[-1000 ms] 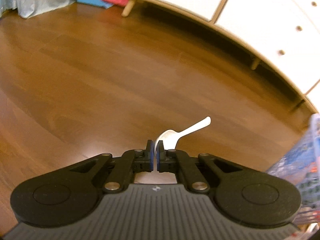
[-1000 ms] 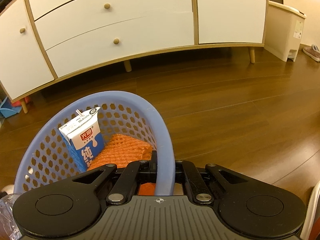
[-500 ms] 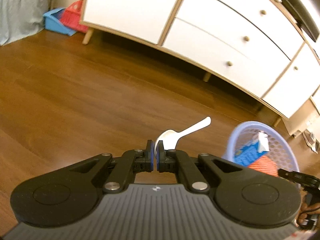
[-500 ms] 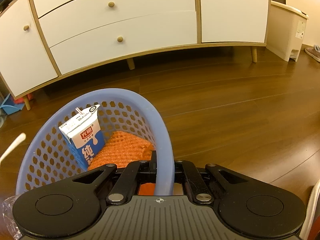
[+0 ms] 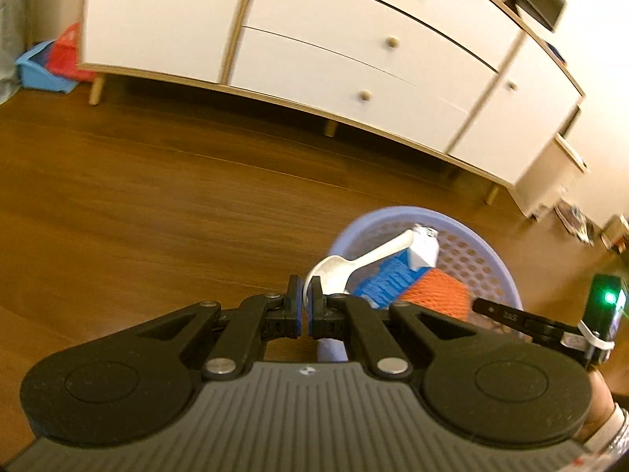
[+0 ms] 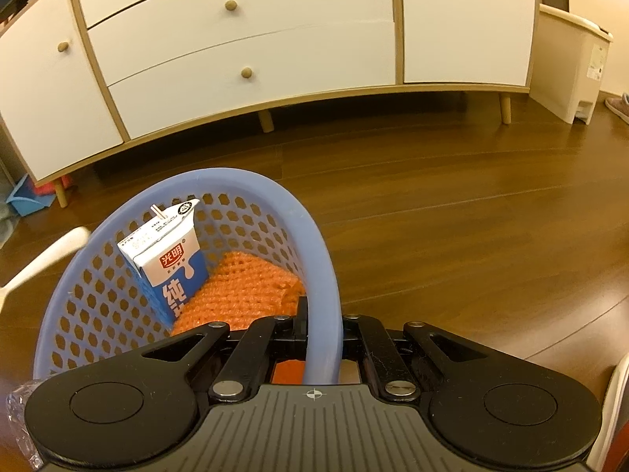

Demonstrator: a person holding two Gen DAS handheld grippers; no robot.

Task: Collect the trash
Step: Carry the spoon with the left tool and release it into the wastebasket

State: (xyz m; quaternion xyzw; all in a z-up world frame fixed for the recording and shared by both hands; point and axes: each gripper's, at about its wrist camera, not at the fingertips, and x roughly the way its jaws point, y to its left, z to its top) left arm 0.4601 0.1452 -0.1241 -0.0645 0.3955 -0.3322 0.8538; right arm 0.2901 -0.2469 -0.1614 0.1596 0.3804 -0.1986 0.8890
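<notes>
Above the wooden floor (image 6: 452, 236), in front of a long white cabinet (image 6: 243, 39), a round lilac basket (image 6: 314, 244) with a perforated wall is held up by the right gripper (image 6: 320, 330), whose jaws are clamped on the basket's rim, one finger inside and one outside. Inside the basket a blue and white milk carton (image 6: 173, 263) leans against the wall on the side away from the gripper, a short straw sticking out of its top, and an orange foam net (image 6: 243, 291) lies across the bottom beside it, touching the carton. The left gripper (image 5: 304, 299) has its jaws closed on the bowl of a white plastic spoon (image 5: 354, 263); the handle points forward and up, reaching over the basket's rim toward the carton. From the right wrist view the handle shows as a blurred white bar at the basket's left edge, outside the wall. A pale step bin (image 6: 570, 74) stands beside the cabinet's right end, and a blue and red dustpan (image 5: 47, 67) lies by its left leg.
</notes>
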